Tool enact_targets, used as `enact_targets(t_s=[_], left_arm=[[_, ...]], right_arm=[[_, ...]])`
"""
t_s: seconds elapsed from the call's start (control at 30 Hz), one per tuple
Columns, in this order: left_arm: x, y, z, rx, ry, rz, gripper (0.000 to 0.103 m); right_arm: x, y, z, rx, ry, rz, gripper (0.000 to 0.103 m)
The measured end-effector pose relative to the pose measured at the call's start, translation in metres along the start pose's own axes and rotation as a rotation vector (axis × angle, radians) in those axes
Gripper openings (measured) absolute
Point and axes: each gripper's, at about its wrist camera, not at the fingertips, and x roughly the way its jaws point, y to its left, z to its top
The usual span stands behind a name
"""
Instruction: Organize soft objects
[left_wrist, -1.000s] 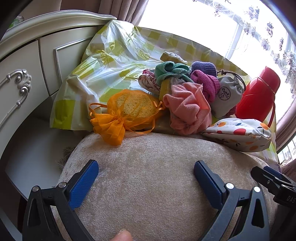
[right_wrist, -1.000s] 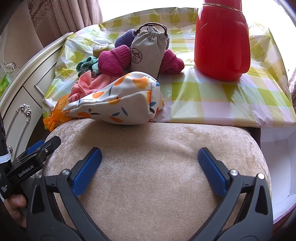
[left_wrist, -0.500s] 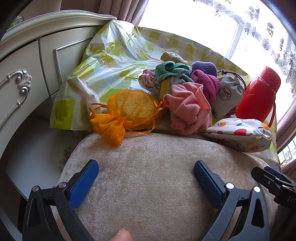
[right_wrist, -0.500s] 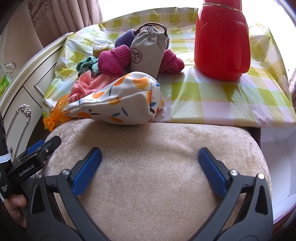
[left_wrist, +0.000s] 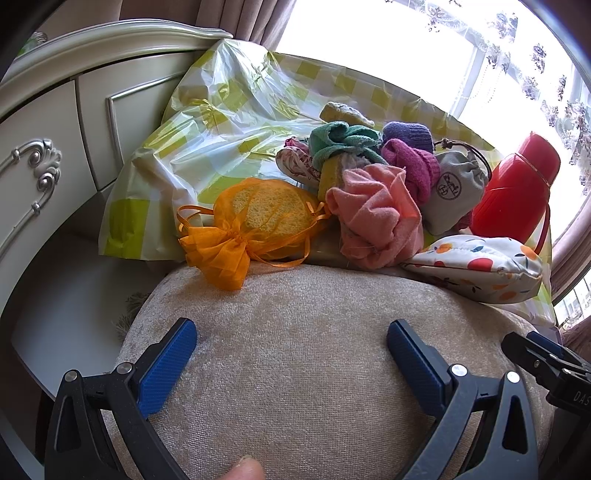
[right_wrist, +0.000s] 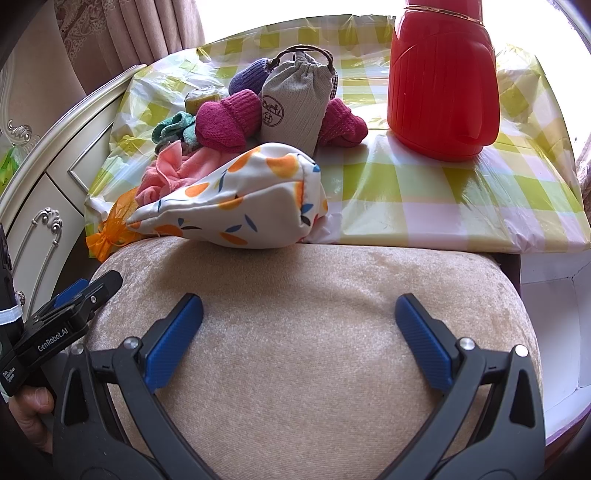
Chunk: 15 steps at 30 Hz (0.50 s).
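Both the left gripper (left_wrist: 291, 338) and the right gripper (right_wrist: 299, 312) are held wide apart, empty, above the beige cushion (left_wrist: 314, 354), presumably staged for a first pick. The soft objects (orange mesh bag (left_wrist: 255, 218), pink cloth (left_wrist: 376, 218), fruit-print pouch (right_wrist: 236, 203)) are heaped unsorted on the checked tablecloth (right_wrist: 424, 192), at the cushion's far edge.

Cushion (right_wrist: 306, 332) looks like matt plush velvet, tablecloth (right_wrist: 443, 192) is glossy crinkly plastic, red flask (right_wrist: 441, 74) shiny smooth plastic, orange pouch (left_wrist: 251, 221) sheer mesh.
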Motion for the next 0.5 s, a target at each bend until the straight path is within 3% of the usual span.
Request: enact_targets(t_s=[0.5], left_arm=[[0.0013,-0.0024,0.0015,0.01,0.012,0.014,0.103]], right_arm=[[0.0001,0.0,0.0004,-0.002,0.001,0.002,0.103]])
